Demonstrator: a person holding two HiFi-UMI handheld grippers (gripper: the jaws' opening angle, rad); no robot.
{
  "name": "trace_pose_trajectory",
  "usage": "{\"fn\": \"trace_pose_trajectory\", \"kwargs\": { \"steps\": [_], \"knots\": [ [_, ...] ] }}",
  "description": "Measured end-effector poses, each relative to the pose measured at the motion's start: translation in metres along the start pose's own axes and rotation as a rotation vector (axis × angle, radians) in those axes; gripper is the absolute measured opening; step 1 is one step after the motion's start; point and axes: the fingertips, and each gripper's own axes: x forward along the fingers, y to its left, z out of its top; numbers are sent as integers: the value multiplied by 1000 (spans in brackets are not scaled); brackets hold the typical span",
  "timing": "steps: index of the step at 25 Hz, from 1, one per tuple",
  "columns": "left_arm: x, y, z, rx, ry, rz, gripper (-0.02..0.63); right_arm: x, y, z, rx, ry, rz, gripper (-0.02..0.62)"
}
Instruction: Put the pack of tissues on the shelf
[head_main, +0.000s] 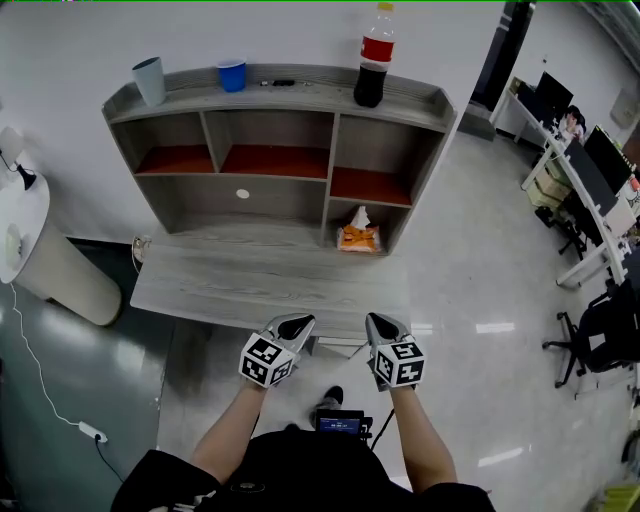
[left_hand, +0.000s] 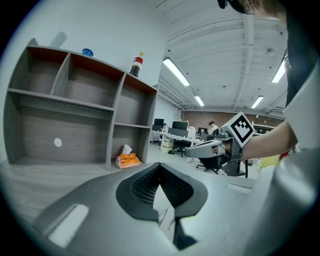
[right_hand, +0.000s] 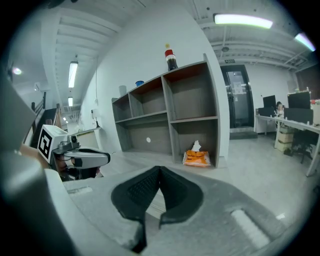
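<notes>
The orange pack of tissues (head_main: 359, 238) sits in the lower right compartment of the shelf (head_main: 300, 100), apparently on the tabletop (head_main: 230, 280), well apart from the left gripper (head_main: 298, 323) and right gripper (head_main: 380, 324), whose jaws are closed and empty.

The left gripper (head_main: 297, 323) and the right gripper (head_main: 381, 323) look the same: each has two smooth, pointy jaws that are light grey outside, with black bumpy pads (left_hand: 145, 186) inside. Each one has a white cube at the back, the left cube (head_main: 266, 360) and the right cube (head_main: 398, 363), with black square patterns. The person wears a black top (head_main: 300, 478) with short sleeves.
</notes>
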Motion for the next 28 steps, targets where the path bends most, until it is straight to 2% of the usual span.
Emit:
{"fn": "trace_pose_trajectory", "kwargs": {
  "steps": [12, 19, 24, 28],
  "knots": [
    [-42, -35, -31, 18, 22, -42, -2, -50, 35, -38, 24, -5, -57, 5],
    [-51, -50, -38, 39, 33, -60, -2, -67, 47, -45, 22, -13, -77, 5],
    [-55, -51, -40, 68, 47, -29, -3, -77, 53, -43, 23, -29, -88, 5],
    [-53, -56, -38, 81, 42, -34, -3, -83, 51, -39, 20, -47, -106, 3]
  ]
}}
